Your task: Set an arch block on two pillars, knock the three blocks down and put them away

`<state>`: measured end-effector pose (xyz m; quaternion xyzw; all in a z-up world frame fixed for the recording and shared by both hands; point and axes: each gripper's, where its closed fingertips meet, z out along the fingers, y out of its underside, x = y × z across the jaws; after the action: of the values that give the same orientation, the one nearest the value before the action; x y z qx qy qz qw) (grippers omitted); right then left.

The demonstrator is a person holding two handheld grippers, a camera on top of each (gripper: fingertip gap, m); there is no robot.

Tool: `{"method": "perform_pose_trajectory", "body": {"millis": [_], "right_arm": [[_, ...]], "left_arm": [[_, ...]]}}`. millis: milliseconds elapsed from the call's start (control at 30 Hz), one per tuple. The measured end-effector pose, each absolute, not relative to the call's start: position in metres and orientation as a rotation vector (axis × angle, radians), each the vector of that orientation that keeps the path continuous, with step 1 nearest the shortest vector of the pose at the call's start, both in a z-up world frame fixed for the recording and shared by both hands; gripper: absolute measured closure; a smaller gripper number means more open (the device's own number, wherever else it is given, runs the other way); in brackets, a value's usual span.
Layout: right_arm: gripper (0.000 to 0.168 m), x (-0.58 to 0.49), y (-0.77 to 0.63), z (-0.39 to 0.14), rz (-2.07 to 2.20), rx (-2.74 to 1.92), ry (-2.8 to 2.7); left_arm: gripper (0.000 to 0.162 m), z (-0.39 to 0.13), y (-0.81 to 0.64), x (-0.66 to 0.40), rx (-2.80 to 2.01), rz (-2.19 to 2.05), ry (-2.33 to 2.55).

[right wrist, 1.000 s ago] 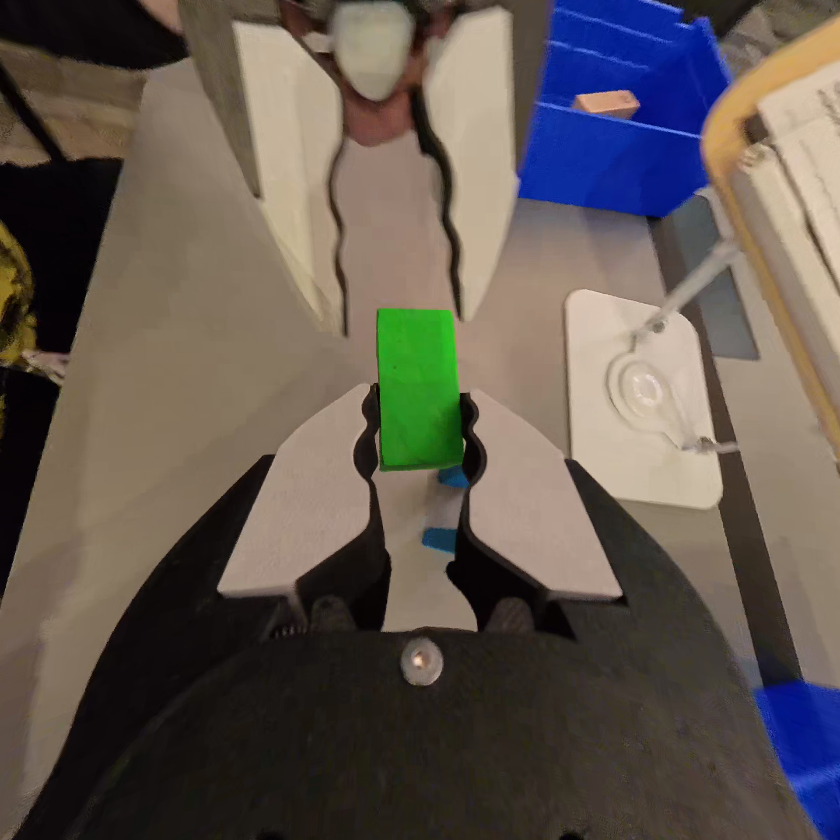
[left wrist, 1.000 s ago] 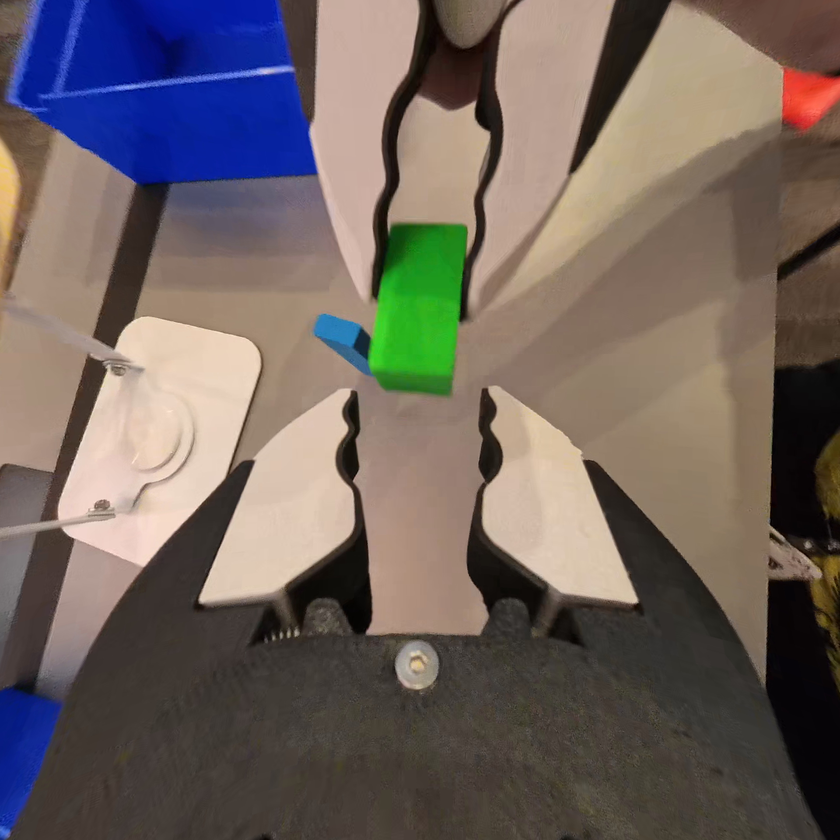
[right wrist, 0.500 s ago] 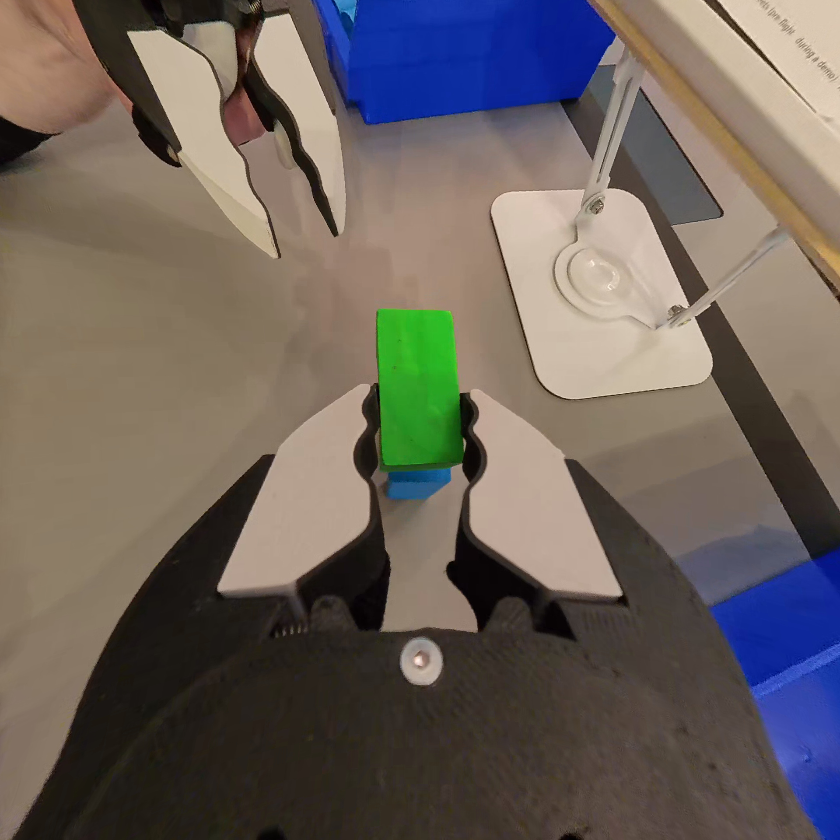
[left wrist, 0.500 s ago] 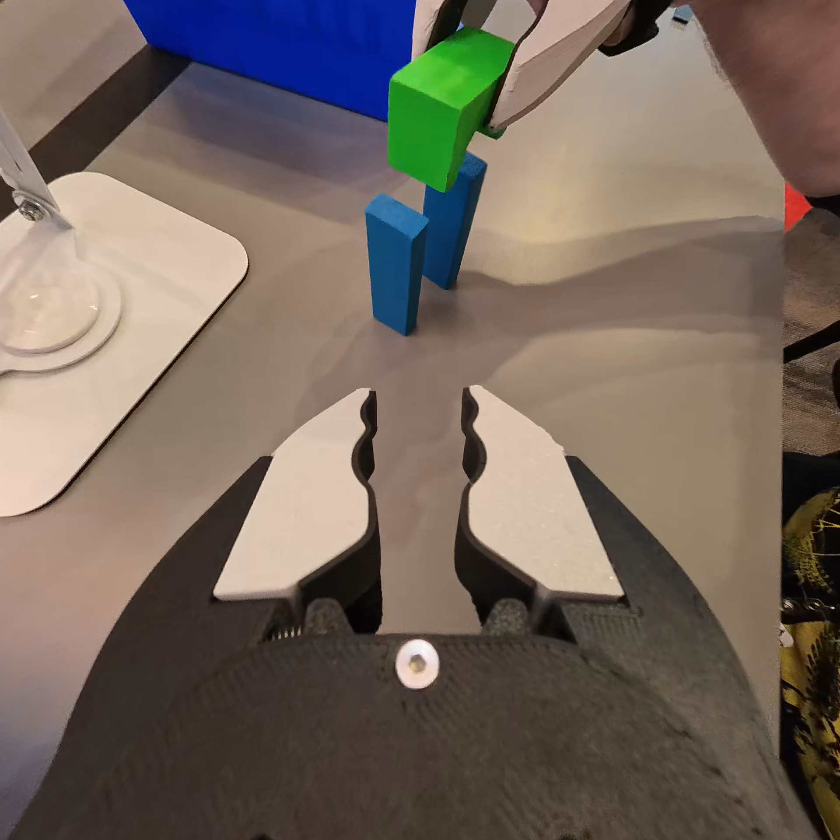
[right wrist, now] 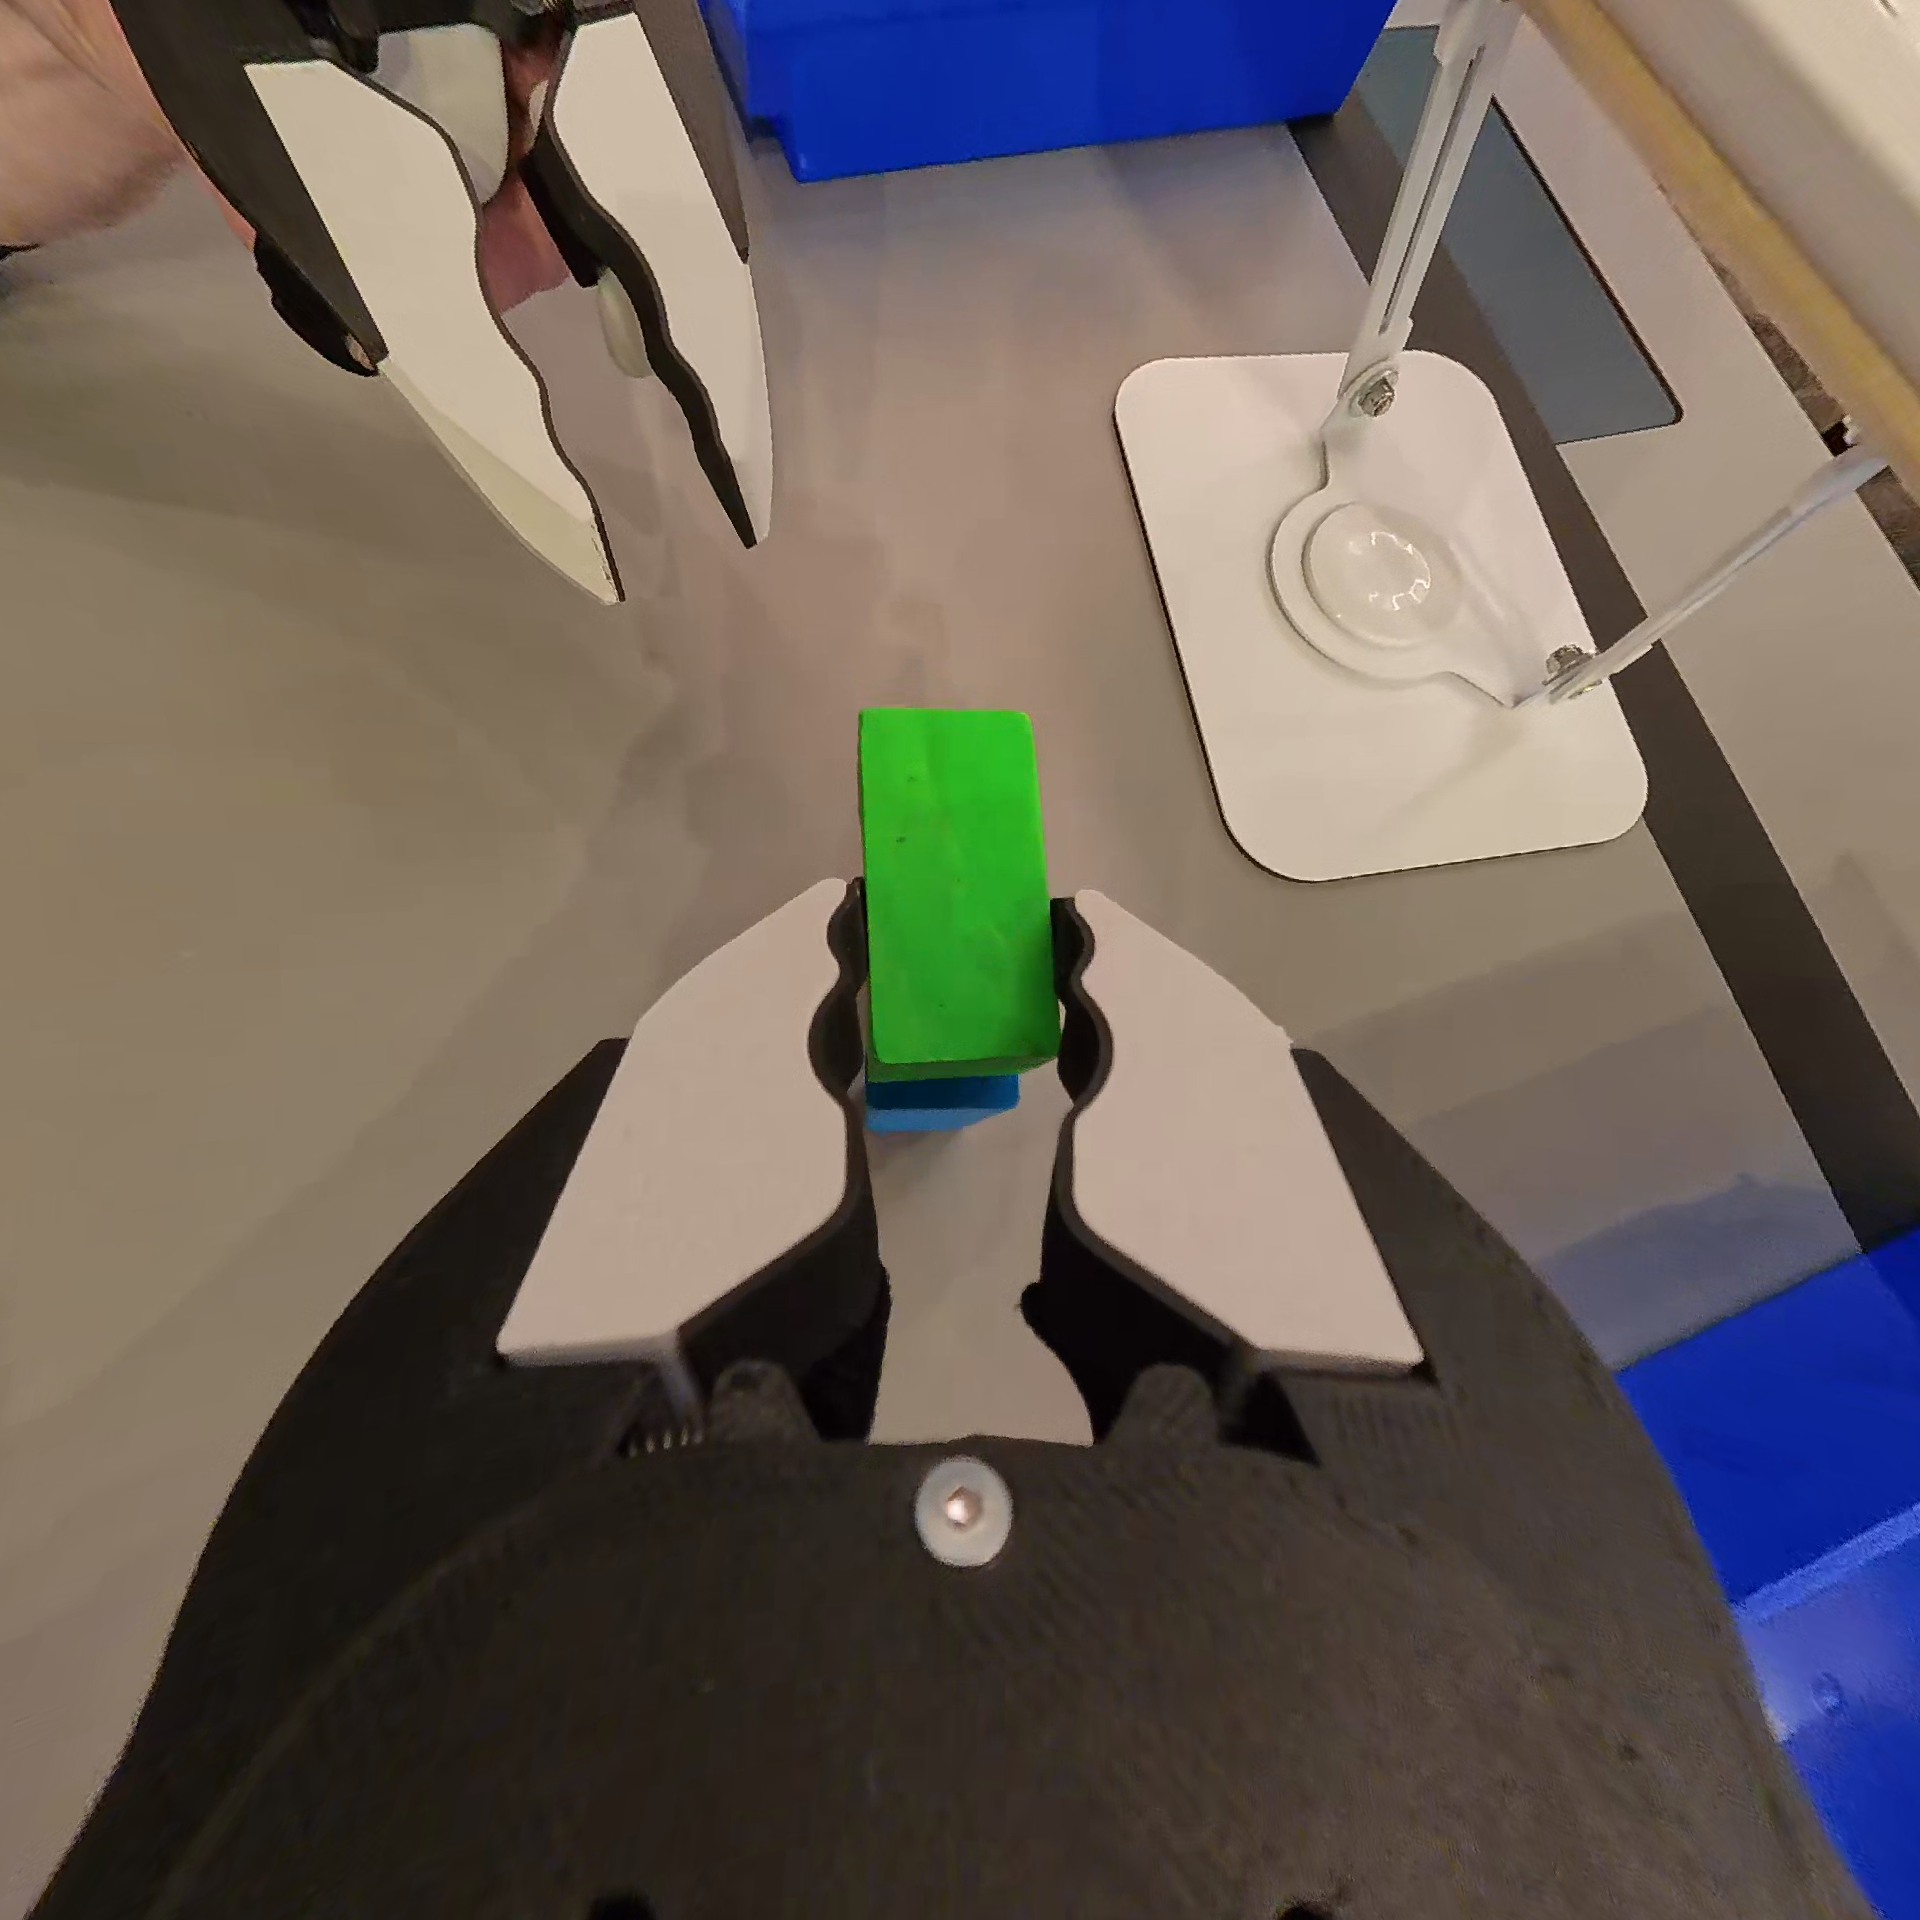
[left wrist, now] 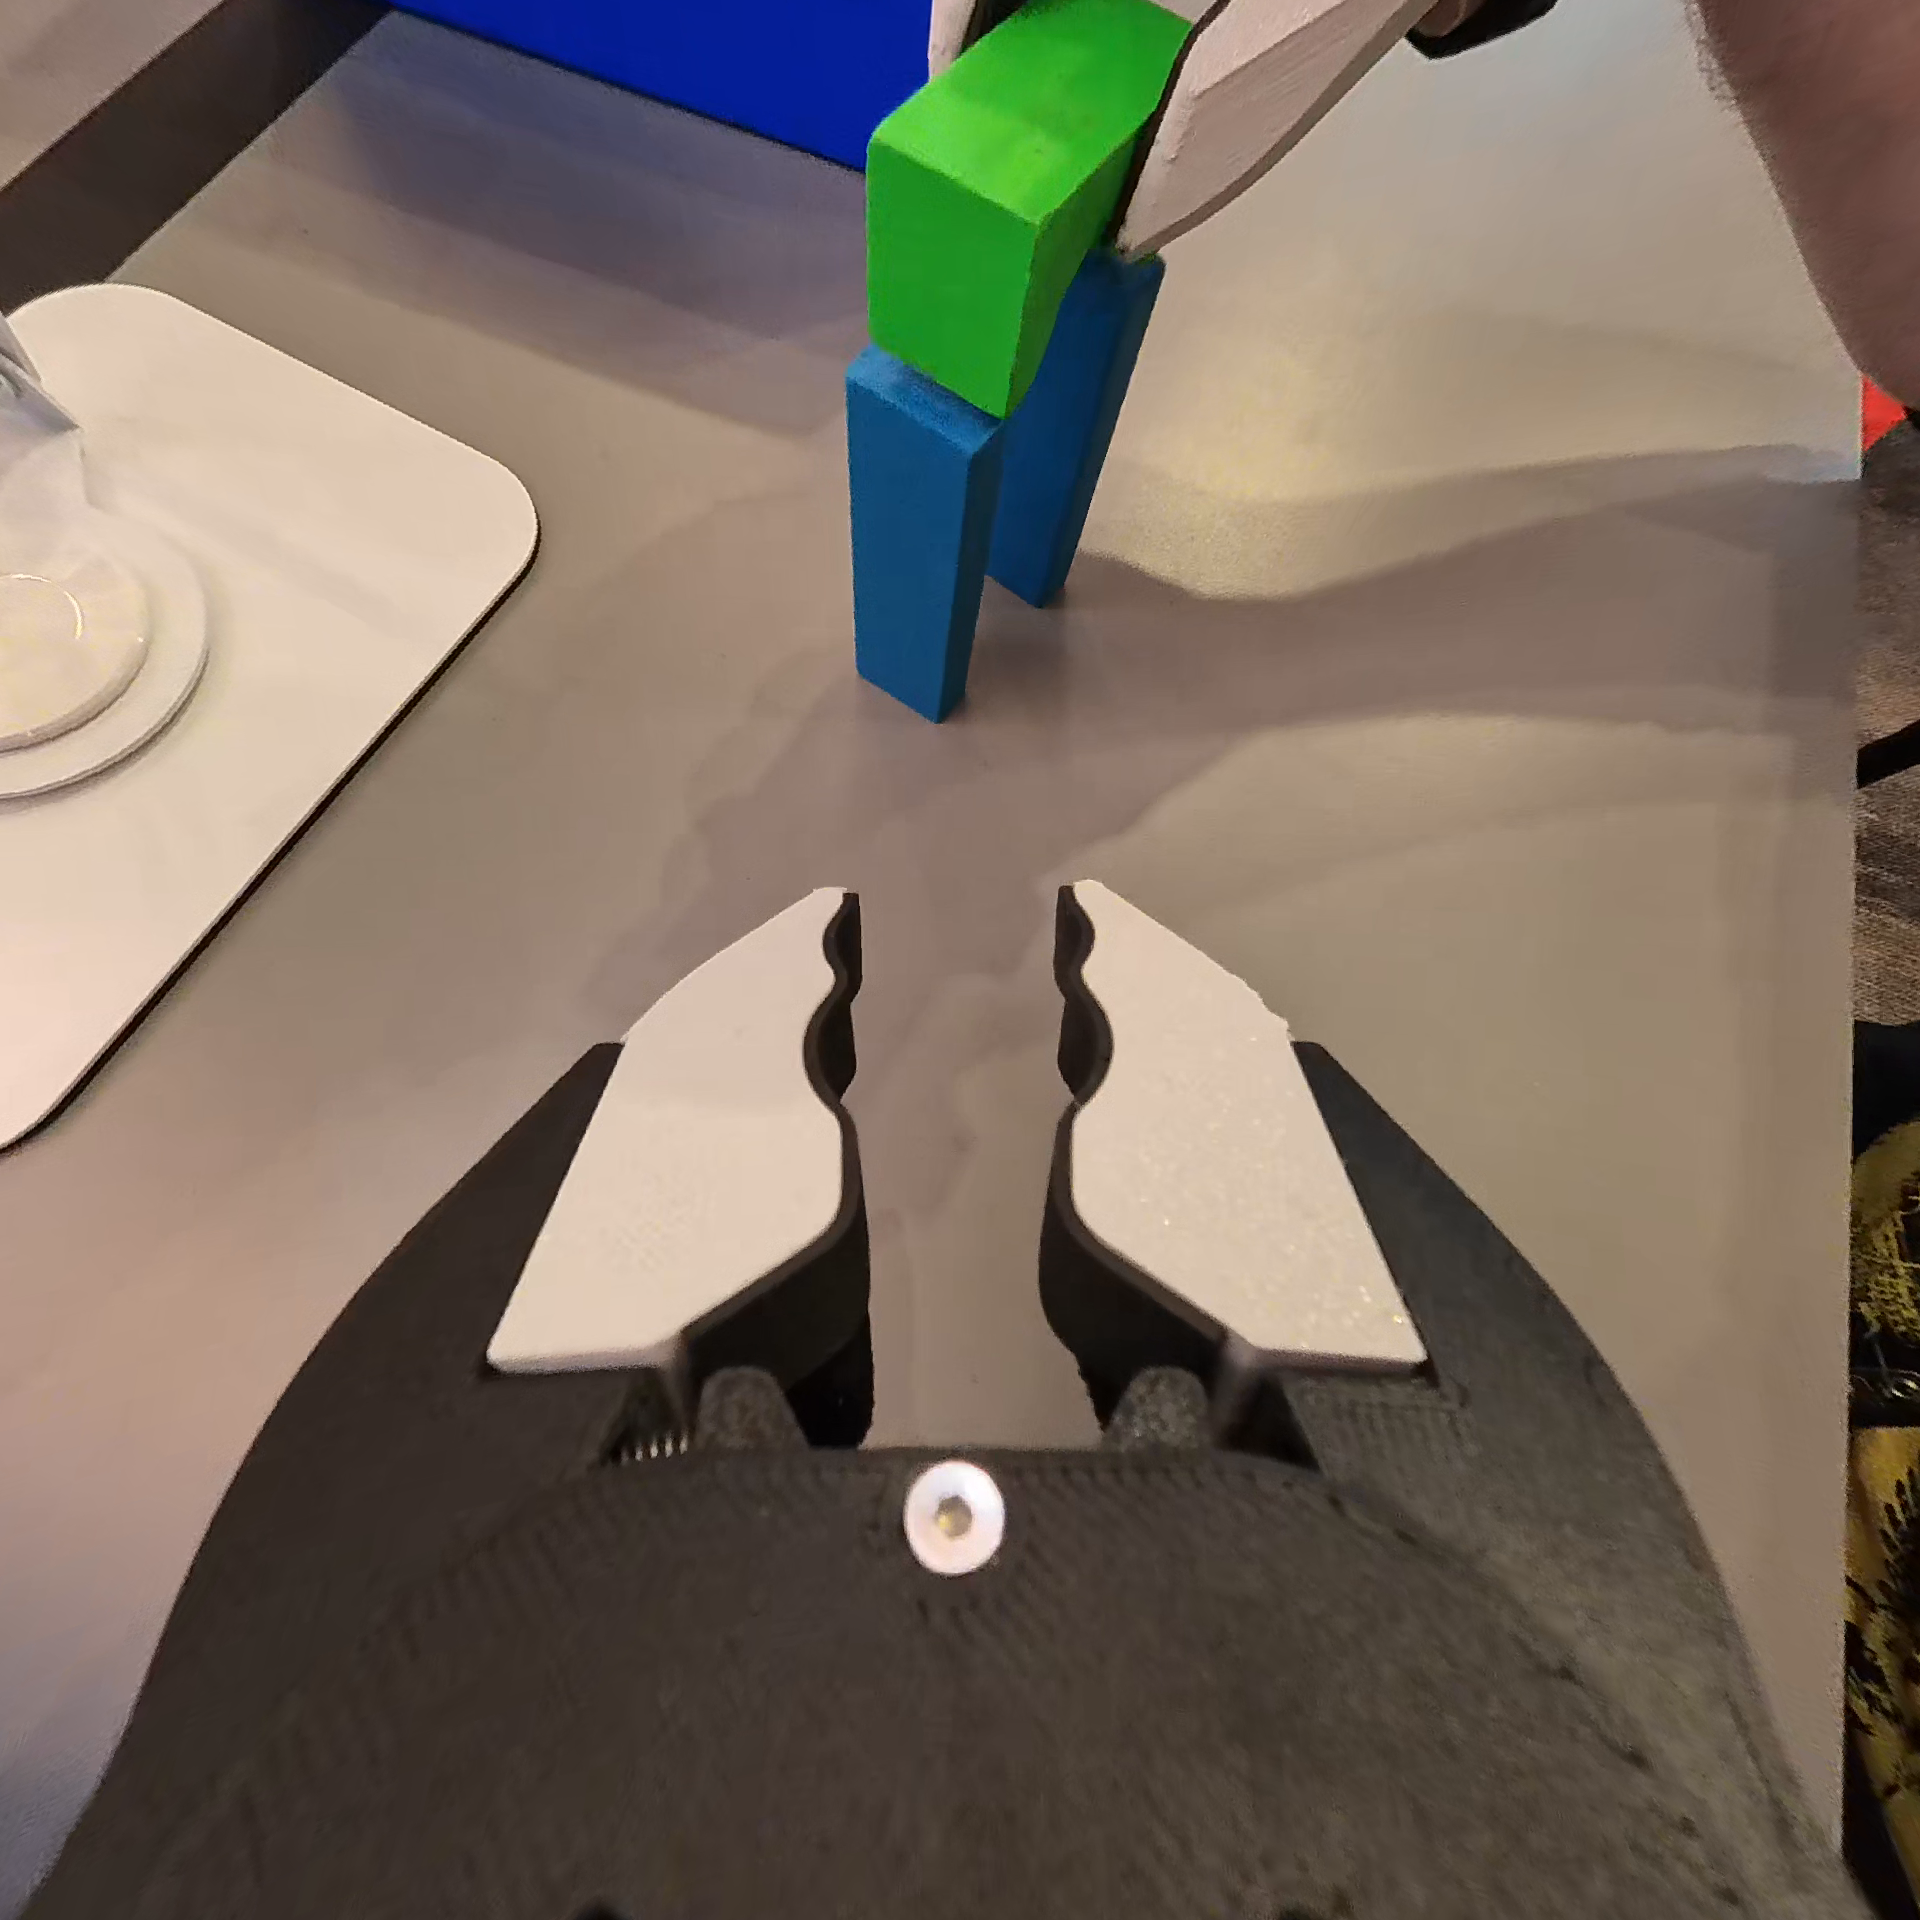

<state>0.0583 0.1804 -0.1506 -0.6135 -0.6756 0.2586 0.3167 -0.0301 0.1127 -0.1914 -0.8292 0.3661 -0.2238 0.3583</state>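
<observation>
Right gripper [right wrist: 956, 971] pinches the green arch block [right wrist: 951, 883] between its two fingers, one finger on each long side. From the left wrist view the same green block [left wrist: 997, 208] sits over two blue pillars. Its front end lies on top of the near pillar [left wrist: 914, 540]. The far pillar [left wrist: 1075, 436] stands just behind, and the block's back end is right at its top, but I cannot tell if they touch. Both pillars stand on the grey table [left wrist: 1455, 727], close together with a small gap between them. They look a bit tilted, but that may be the wide lens. From the right wrist view only a bit of one blue pillar [right wrist: 940, 1107] peeks out under the block.

Left gripper [left wrist: 956, 920] holds nothing. Its fingers are spread apart with bare table between them. It hangs in the air near the blocks, pointing at them.

A white flat stand base [right wrist: 1382, 613] lies on the table to one side. A blue bin [right wrist: 1039, 73] stands at the far end of the table, and another blue bin [right wrist: 1787, 1455] sits close by the right gripper.
</observation>
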Motion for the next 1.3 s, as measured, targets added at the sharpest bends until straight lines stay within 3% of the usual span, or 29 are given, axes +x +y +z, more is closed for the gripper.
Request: {"method": "perform_pose_trajectory", "body": {"millis": [167, 400, 533, 700, 800, 1100, 1300], "right_arm": [[0.134, 0.057, 0.18, -0.154, 0.678, -1.611, -1.79], [0.116, 0.062, 0.182, -0.143, 0.693, -1.605, -1.739], [0.114, 0.08, 0.181, -0.12, 0.718, -1.573, -1.621], [0.144, 0.125, 0.187, -0.126, 0.669, -1.634, -1.424], [0.168, 0.15, 0.193, -0.154, 0.624, -1.711, -1.339], [0.168, 0.201, 0.243, -0.225, 0.033, -1.875, -1.047], [0.168, 0.194, 0.243, -0.243, 0.082, -1.935, -1.059]], "left_arm": [[0.126, -0.193, 0.112, -0.029, -2.144, -0.582, 0.949], [0.126, -0.196, 0.111, -0.029, -2.152, -0.579, 0.962], [0.13, -0.19, 0.11, -0.034, -2.123, -0.57, 0.938], [0.162, -0.192, 0.108, -0.055, -2.078, -0.467, 0.896], [0.162, -0.203, 0.112, -0.076, -2.091, -0.375, 0.812], [0.162, -0.241, 0.118, -0.137, -2.195, -0.166, 0.556], [0.162, -0.247, 0.12, -0.145, -2.234, -0.148, 0.507]]}}
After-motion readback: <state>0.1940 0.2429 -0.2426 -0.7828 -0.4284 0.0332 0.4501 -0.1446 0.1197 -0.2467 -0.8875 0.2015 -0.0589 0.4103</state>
